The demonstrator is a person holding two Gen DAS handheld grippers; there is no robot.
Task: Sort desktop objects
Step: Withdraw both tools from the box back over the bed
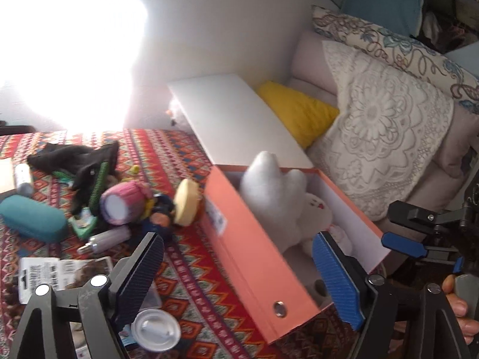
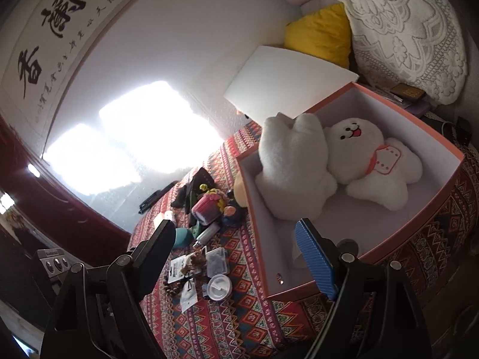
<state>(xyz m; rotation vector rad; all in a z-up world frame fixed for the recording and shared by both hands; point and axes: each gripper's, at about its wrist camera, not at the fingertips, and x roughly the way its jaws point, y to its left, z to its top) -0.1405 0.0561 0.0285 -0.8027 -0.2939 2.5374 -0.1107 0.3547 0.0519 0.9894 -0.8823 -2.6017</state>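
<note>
An open orange box (image 1: 254,251) (image 2: 419,224) stands on a patterned cloth (image 1: 191,272) (image 2: 233,323). Two white plush toys (image 2: 371,161) (image 1: 275,197) lie inside it. My left gripper (image 1: 239,275) is open and empty, its fingers either side of the box's near wall. My right gripper (image 2: 239,257) is open and empty above the box's near corner; it also shows in the left wrist view (image 1: 419,248). Loose items lie left of the box: a pink knitted toy (image 1: 122,202) (image 2: 206,209), a yellow round toy (image 1: 187,197), a teal case (image 1: 33,218), a white lid (image 1: 155,329) (image 2: 218,287).
The box's white lid (image 1: 239,122) (image 2: 287,89) leans upright behind it. A yellow cushion (image 1: 299,110) (image 2: 320,33) and a lace-covered sofa (image 1: 386,137) stand beyond. Black fabric (image 1: 74,155), small tubes (image 1: 104,239) and paper packets (image 1: 60,272) (image 2: 179,269) lie on the cloth. Strong glare hides the wall at left.
</note>
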